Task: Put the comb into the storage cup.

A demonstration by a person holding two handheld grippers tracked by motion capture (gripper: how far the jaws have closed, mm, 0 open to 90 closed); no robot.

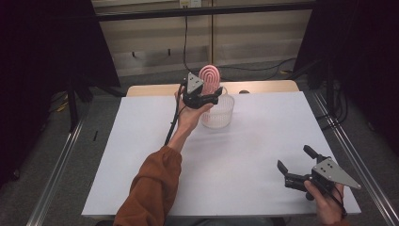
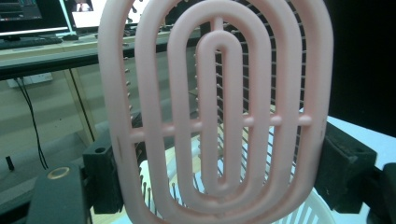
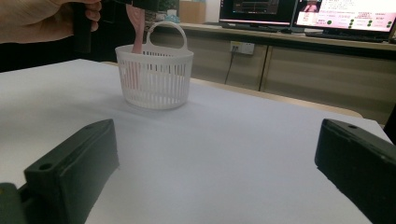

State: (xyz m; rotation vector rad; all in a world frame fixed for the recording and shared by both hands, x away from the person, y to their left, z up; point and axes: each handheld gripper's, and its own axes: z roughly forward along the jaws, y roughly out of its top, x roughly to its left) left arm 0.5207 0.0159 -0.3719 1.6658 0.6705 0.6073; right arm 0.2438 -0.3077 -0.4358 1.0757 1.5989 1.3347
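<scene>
A pink oval brush (image 1: 209, 75) with looped ribs stands upright at the far middle of the table, and my left gripper (image 1: 208, 97) is shut on it. In the left gripper view the brush head (image 2: 219, 116) sits between the two black jaws, bristles facing away. Under it stands a white slatted basket (image 1: 217, 115) with a handle. In the right gripper view the brush's pink handle (image 3: 137, 28) dips into the basket (image 3: 155, 77). My right gripper (image 1: 294, 157) rests open near the table's front right corner, with nothing between its jaws (image 3: 219, 163).
A white sheet (image 1: 235, 155) covers the table, with a strip of bare wood (image 1: 263, 86) along the far edge. Metal rails (image 1: 61, 165) run along both sides. Desks with monitors (image 3: 345, 14) stand beyond the table. A black cable (image 1: 171, 125) trails from the left gripper.
</scene>
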